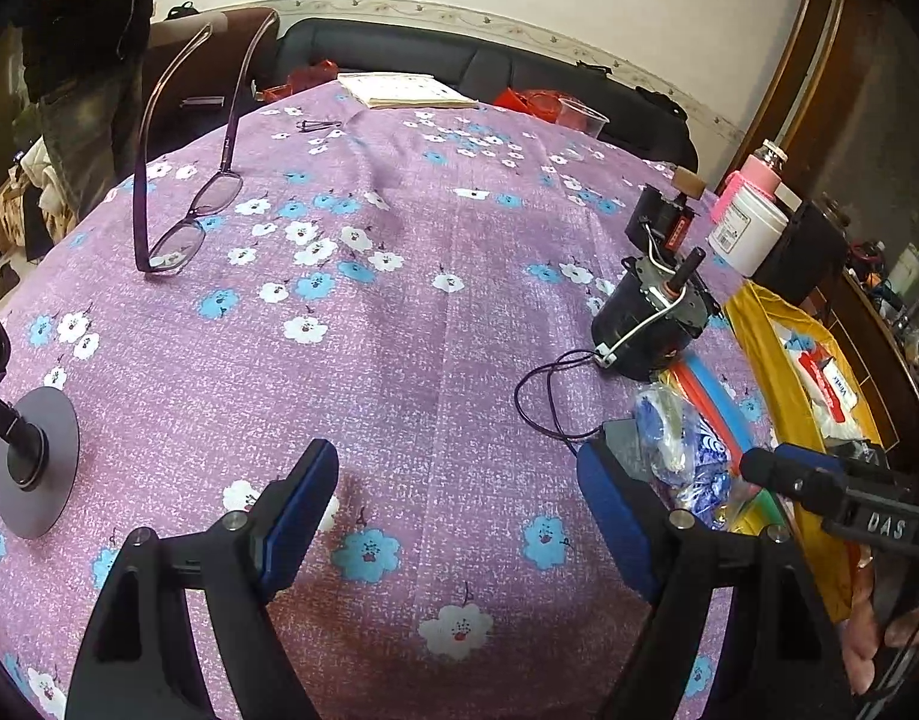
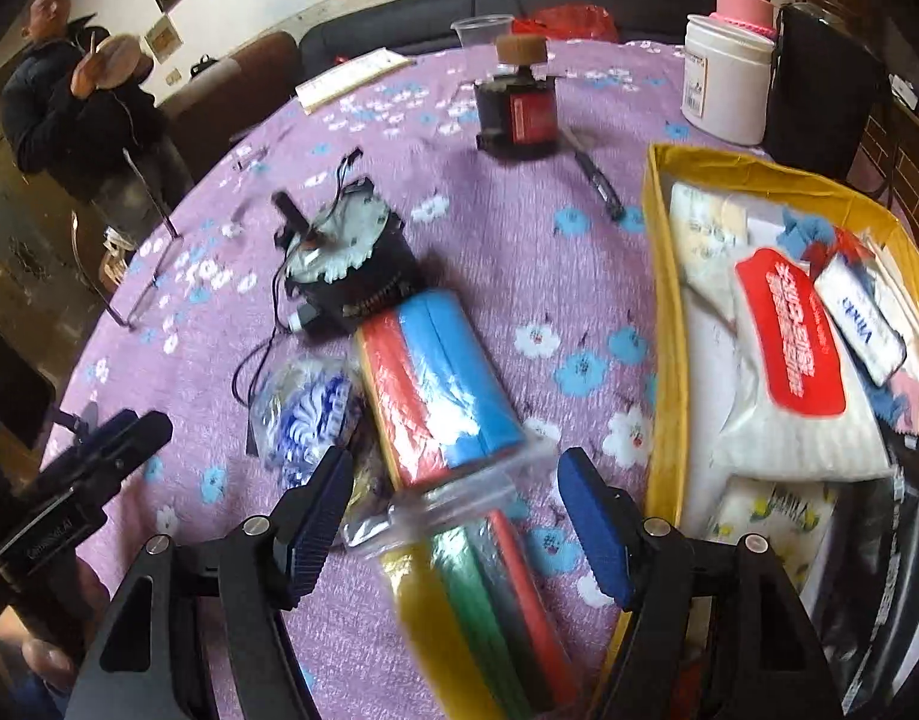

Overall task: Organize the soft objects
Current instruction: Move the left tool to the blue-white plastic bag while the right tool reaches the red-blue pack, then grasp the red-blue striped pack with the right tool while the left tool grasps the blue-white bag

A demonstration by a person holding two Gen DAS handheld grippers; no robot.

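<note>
- Claw on your right hand (image 2: 453, 516) stands wide and empty, with the clear plastic bag of coloured foam sheets (image 2: 453, 420) lying between and beyond its blue pads; nothing presses on the bag yet. Close too near the loose, crinkled open end and you will likely pinch only film, so the foam rolls could slide out as you lift.
- Your left claw (image 1: 459, 516) is also wide, holding nothing, over bare purple flowered cloth (image 1: 399, 360) near the surface's near edge. It points away from the soft things, so it cannot steady anything from there.
- That foam bag lies towards the right edge of the surface, its far end touching the black round motor with the white wire (image 2: 345, 264). Dragging the bag could pull the motor or snag its thin dark lead, which loops on the cloth just beside.
- A small crinkled clear packet with blue-and-white print (image 2: 306, 414) sits against the left side of the foam bag. A careless closing might catch it as well, and it may drop off halfway.
- The yellow open box (image 2: 663, 300) at the right edge already holds white tissue packs and other soft packets and looks fairly full. The long bag may not lie flat, and could tip back over the wall.
- Your two claws are close together here; the left one's tip shows at the right view's left side, so a swing across risks a knock.
- The right view is blurred, so judge the depth carefully.
</note>
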